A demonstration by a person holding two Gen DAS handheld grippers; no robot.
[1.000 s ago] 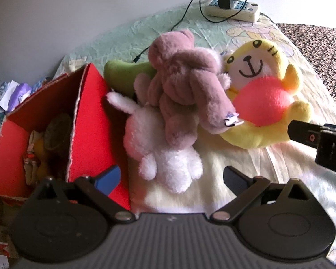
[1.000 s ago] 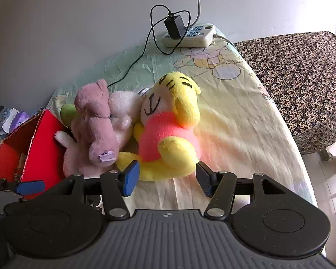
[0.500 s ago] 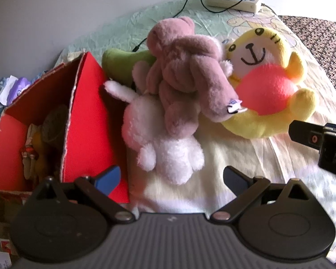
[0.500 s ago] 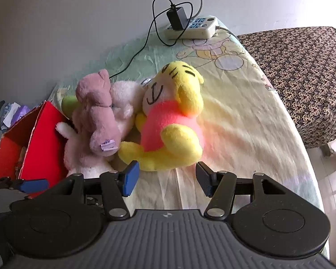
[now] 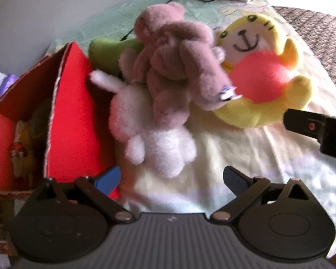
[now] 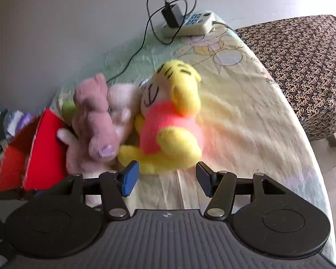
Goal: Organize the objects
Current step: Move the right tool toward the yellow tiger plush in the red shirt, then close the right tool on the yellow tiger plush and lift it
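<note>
Plush toys lie in a heap on a bed sheet: a mauve plush (image 5: 177, 71) (image 6: 94, 116) on top of a pale pink plush (image 5: 154, 139) (image 6: 121, 103), a yellow tiger plush with a pink shirt (image 5: 264, 74) (image 6: 170, 130) to their right, and a green plush (image 5: 105, 49) behind. A red cardboard box (image 5: 67, 121) (image 6: 42, 148) stands open at the left with toys inside. My left gripper (image 5: 171, 178) is open, just short of the pale pink plush. My right gripper (image 6: 165, 178) is open, just short of the yellow plush's feet; it shows in the left wrist view (image 5: 320, 130).
A white power strip (image 6: 188, 24) with a black charger and cable lies at the far end by the wall. A brown patterned cover (image 6: 302, 67) lies to the right. Clutter lies beyond the box at the far left (image 5: 0, 85).
Both grippers have moved forward toward the plush heap, so the toys look larger and lower in both views. Both stay open and the toys have not moved.
</note>
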